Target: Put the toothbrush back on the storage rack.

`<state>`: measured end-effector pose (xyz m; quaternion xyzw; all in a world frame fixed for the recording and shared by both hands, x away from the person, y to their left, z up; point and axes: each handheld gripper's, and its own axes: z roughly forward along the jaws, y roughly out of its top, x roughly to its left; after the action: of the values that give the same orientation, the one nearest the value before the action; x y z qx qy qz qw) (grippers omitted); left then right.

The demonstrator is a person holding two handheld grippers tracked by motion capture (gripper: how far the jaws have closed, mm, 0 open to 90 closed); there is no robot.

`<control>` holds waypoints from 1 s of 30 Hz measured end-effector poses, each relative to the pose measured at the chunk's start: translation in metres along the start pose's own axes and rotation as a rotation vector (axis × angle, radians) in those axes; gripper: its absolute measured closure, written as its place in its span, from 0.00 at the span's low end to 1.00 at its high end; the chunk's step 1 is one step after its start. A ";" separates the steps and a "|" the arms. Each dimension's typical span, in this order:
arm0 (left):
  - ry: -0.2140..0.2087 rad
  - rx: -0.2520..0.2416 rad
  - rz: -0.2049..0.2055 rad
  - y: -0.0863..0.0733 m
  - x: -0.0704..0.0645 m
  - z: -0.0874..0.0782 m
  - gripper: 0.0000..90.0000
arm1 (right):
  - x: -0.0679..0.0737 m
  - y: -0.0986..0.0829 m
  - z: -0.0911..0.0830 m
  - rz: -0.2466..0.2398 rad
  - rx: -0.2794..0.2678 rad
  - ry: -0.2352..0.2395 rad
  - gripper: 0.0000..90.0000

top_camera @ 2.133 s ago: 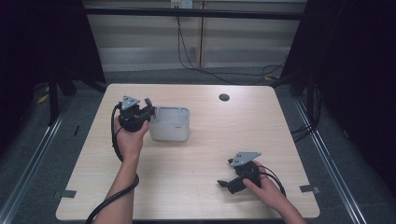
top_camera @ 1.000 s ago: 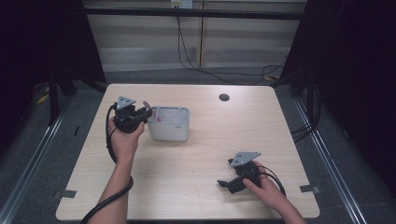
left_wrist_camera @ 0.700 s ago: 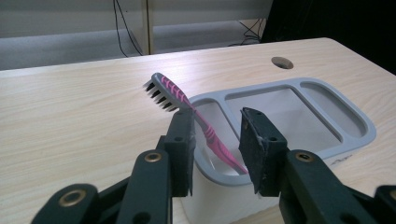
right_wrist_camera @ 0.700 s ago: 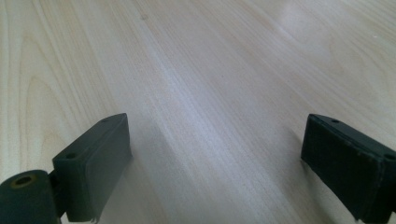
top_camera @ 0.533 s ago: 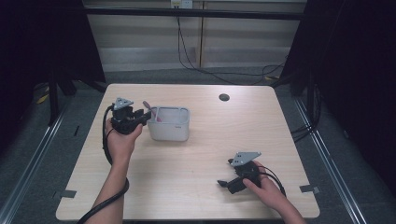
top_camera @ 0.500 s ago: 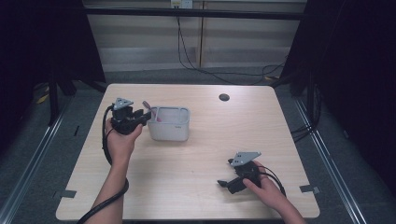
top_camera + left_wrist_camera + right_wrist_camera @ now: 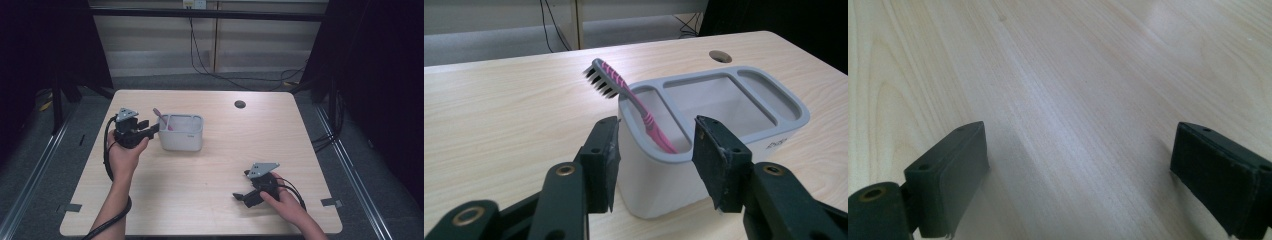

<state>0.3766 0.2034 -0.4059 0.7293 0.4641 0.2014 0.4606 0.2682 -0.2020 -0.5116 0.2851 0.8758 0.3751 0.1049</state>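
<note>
- The left tool (image 7: 150, 131) sits level just above the table (image 7: 210, 170), its jaws apart and empty, pointing at the left end of the caddy (image 7: 182, 134).
- In the left gripper view the left tool (image 7: 654, 155) has one jaw on each side of the caddy's (image 7: 724, 130) near end; I cannot tell whether either pad touches the wall.
- The left hand (image 7: 124, 152) grips the tool from behind and below, forearm coming up from the bottom edge and leaning slightly right, the cable looping down beside the wrist.
- The right tool (image 7: 245, 195) lies low on the table near its front right part, jaws wide apart and empty, pointing left; in the right gripper view the right tool (image 7: 1078, 180) has bare wood between its jaws.
- The right hand (image 7: 285, 200) holds it from the right side, forearm entering at the bottom right corner.
- The toothbrush (image 7: 626, 95) stands in the caddy's left end compartment, leaning on the rim.
- Its long axis is tilted: pink handle down inside, head up and out past the rim, toward the table's left rear.
- In the high view the toothbrush (image 7: 162, 119) head is just beyond the left tool's tips.
- The caddy stands upright on the table's left middle, well apart from the right tool.
</note>
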 end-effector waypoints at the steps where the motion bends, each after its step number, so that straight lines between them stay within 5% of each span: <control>1: -0.003 0.002 0.001 -0.001 0.001 -0.001 0.59 | 0.000 0.000 0.000 0.000 0.000 0.000 0.09; 30: 0.003 0.024 -0.017 -0.045 0.014 -0.001 0.42 | 0.000 0.000 0.000 0.000 0.000 0.000 0.09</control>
<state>0.3605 0.2228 -0.4457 0.7304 0.4736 0.1930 0.4528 0.2682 -0.2020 -0.5116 0.2849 0.8758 0.3753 0.1049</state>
